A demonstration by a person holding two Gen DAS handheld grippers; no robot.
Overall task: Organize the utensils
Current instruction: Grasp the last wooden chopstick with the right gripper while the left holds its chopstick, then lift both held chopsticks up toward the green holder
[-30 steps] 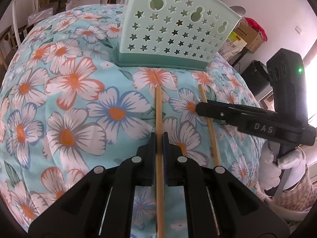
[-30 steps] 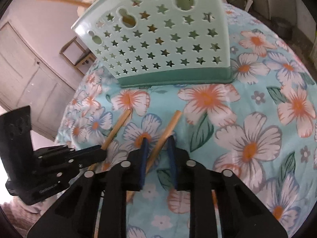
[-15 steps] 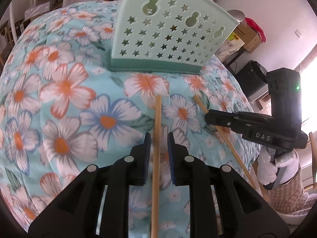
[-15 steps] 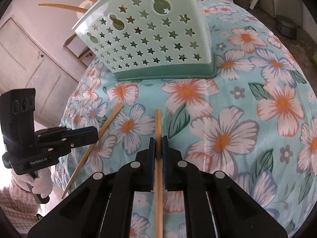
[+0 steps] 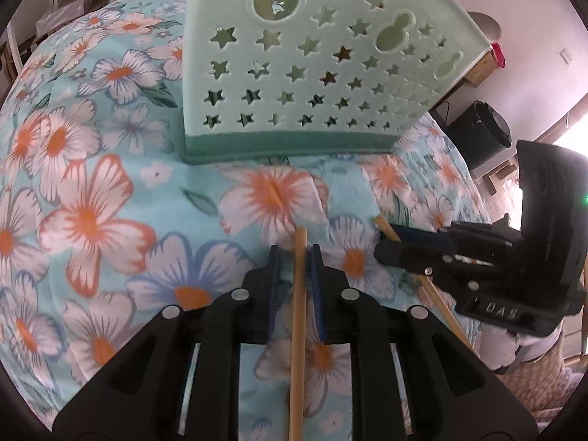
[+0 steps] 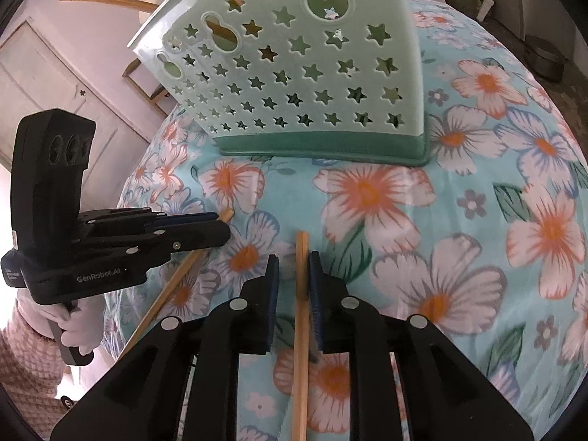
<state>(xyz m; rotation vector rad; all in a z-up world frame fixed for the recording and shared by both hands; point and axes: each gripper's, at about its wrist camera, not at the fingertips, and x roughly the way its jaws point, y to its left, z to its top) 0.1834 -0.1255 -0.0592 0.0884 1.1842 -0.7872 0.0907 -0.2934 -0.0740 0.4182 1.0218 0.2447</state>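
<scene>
Two wooden chopsticks lie on the floral tablecloth in front of a mint-green star-cut utensil holder (image 5: 312,92) (image 6: 294,84). One chopstick (image 5: 298,330) runs between the jaws of my left gripper (image 5: 295,253). Those jaws are closing, with a gap still showing on the stick's left side. The other chopstick (image 6: 300,349) lies between the jaws of my right gripper (image 6: 294,261), which are opening, with a gap on its left. Each gripper also shows in the other's view: the right gripper (image 5: 389,253) over its chopstick (image 5: 437,305), the left gripper (image 6: 220,229) over its own (image 6: 176,275).
The holder stands upright at the far side of the tablecloth (image 5: 92,220), with wooden utensils (image 6: 110,0) sticking out of its top. White-gloved hands (image 6: 77,327) hold the gripper handles. A black round object (image 5: 488,136) sits beyond the table edge, and a white door (image 6: 44,84) is behind.
The left gripper, shut on its chopstick a second ago, has let go and slid toward the stick's far end and the holder. The right gripper closed on its chopstick, straightened it, then parted its jaws.
</scene>
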